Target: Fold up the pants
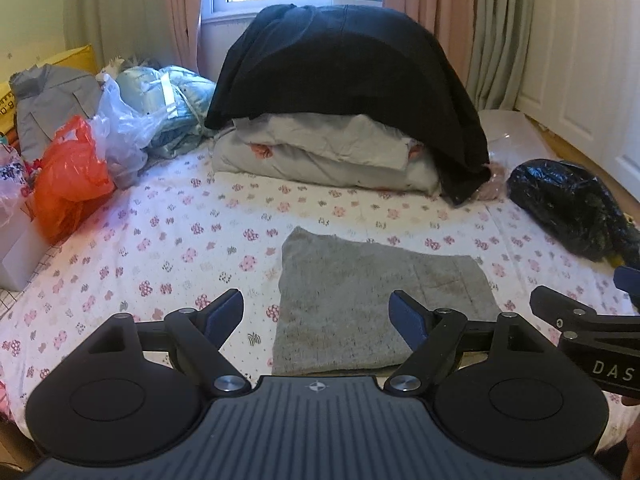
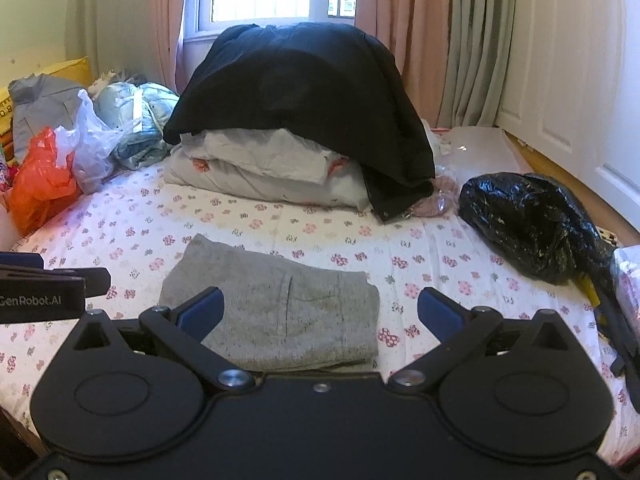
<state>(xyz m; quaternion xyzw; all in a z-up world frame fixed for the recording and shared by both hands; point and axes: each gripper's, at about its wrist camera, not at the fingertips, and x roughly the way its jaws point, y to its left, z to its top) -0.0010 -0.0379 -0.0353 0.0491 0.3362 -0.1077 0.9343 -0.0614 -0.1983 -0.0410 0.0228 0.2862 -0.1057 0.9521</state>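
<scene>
Pants (image 1: 376, 312) near edge hidden by claws | left claw (image 1: 318, 316) wide, empty | right claw (image 2: 320, 314) wide, empty

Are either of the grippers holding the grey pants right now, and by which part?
Nothing is held. The left gripper and right gripper are open, above the folded grey pants.

Right gripper (image 2: 320, 310) hangs above the bed (image 2: 280, 220), fingers (image 2: 438, 312) spread wide with nothing between them. Below lie the grey pants (image 2: 276, 312), folded into a flat rectangle, black plastic bag (image 2: 528, 220) off right.
</scene>
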